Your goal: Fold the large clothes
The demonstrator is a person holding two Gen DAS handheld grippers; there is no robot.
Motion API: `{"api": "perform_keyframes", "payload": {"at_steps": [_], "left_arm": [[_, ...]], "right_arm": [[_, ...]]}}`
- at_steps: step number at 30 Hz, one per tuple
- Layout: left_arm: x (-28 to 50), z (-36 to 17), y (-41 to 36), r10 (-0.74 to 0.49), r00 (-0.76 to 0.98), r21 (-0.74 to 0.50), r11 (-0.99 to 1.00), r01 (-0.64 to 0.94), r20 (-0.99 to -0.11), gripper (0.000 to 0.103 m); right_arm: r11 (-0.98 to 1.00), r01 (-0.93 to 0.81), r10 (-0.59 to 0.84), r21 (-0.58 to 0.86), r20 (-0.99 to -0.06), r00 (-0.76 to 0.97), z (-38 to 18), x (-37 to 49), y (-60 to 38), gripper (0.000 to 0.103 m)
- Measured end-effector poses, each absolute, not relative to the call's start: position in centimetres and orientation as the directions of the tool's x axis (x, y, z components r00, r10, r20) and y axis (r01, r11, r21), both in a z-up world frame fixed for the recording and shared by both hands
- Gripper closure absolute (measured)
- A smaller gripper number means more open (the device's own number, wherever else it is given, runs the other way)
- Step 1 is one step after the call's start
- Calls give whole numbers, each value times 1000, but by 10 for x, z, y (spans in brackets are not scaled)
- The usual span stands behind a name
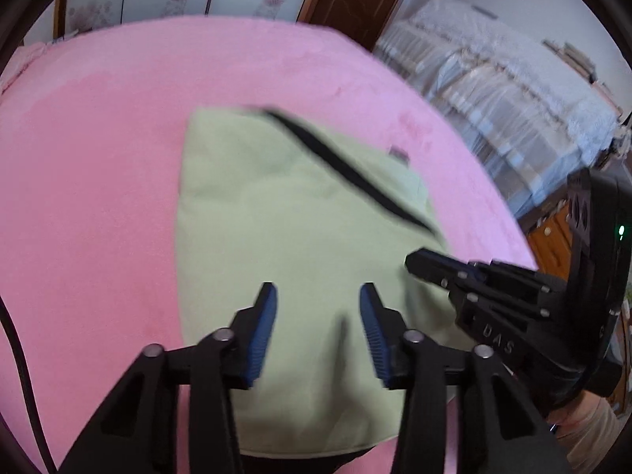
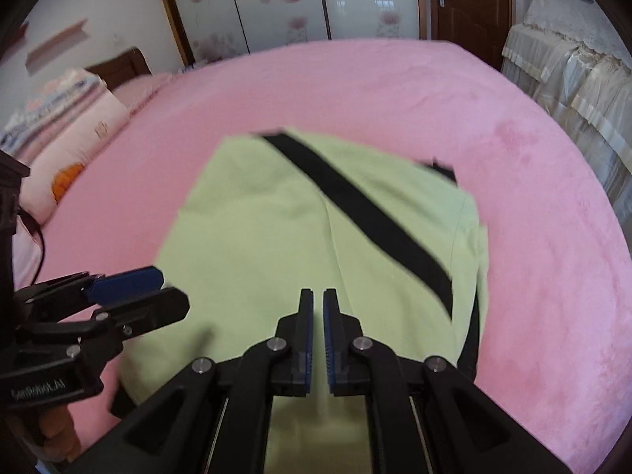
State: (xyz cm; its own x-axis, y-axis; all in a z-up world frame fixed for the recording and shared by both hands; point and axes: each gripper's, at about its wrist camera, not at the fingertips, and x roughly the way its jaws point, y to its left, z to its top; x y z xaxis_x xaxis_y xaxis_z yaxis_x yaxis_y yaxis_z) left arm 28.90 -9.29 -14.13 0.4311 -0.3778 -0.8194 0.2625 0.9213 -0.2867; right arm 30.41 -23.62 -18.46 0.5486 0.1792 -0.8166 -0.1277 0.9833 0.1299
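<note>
Green garment (image 2: pixel 316 237) lying folded on the pink bed (image 2: pixel 533 197), directly ahead of and below both tools. Long axis running away from the tools, with the black stripe (image 2: pixel 355 205) cutting diagonally from far-left to near-right. Left tool (image 1: pixel 318 318) spread, nothing between its pads, hovering over the near-left portion. Right tool (image 2: pixel 318 316) pressed nearly together, apparently pinching nothing, over the near middle. Both about equally close to the near edge; right side fold just beside the right tool, probably the next grab.
</note>
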Motion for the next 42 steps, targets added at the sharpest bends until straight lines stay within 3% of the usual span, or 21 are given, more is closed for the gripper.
{"api": "perform_keyframes", "payload": {"at_steps": [4,8,11,13,14,15,17,22,25,28,37,40,41,42], "left_arm": [[279,-155,-89,-371,467,-266,924,276,-803,67],[279,-157,-85,-383,465,-261,916,306,-798,71],[278,-155,-90,-365,474,-235,921,311,-802,71],[276,-153,-88,-359,478,-232,924,304,-802,70],[275,-152,-88,-359,478,-235,924,300,-801,65],[274,-150,-89,-365,474,-244,923,298,-801,60],[273,-145,-92,-360,477,-244,926,288,-802,37],[259,-114,-86,-309,529,-201,947,252,-791,20],[254,-94,-82,-282,537,-192,957,219,-795,9],[247,-69,-75,-277,572,-198,960,198,-772,9],[225,14,-68,-338,625,-195,938,288,-704,8],[221,35,-69,-356,622,-192,929,317,-698,8],[222,39,-69,-376,608,-212,921,327,-699,0],[226,41,-67,-413,575,-256,906,336,-706,0]], "right_arm": [[1000,-9,20,18,-849,528,-222,299,-276,103],[989,13,120,148,-846,520,-232,286,-315,103],[995,7,78,96,-849,522,-230,284,-307,103],[997,2,62,74,-857,512,-229,286,-299,97],[997,5,59,72,-859,508,-226,287,-299,96],[997,9,65,81,-862,502,-224,288,-299,90],[993,16,93,115,-867,489,-218,290,-302,79],[997,29,42,66,-853,521,-182,269,-294,38],[999,23,9,26,-833,553,-154,251,-287,37],[998,53,-43,-18,-859,510,-136,248,-287,36],[985,-113,172,133,-642,747,-36,200,-293,36],[981,-141,193,131,-681,707,-26,206,-296,36],[972,-155,234,175,-690,685,-27,209,-302,36],[963,-157,266,218,-688,675,-28,212,-308,36]]}}
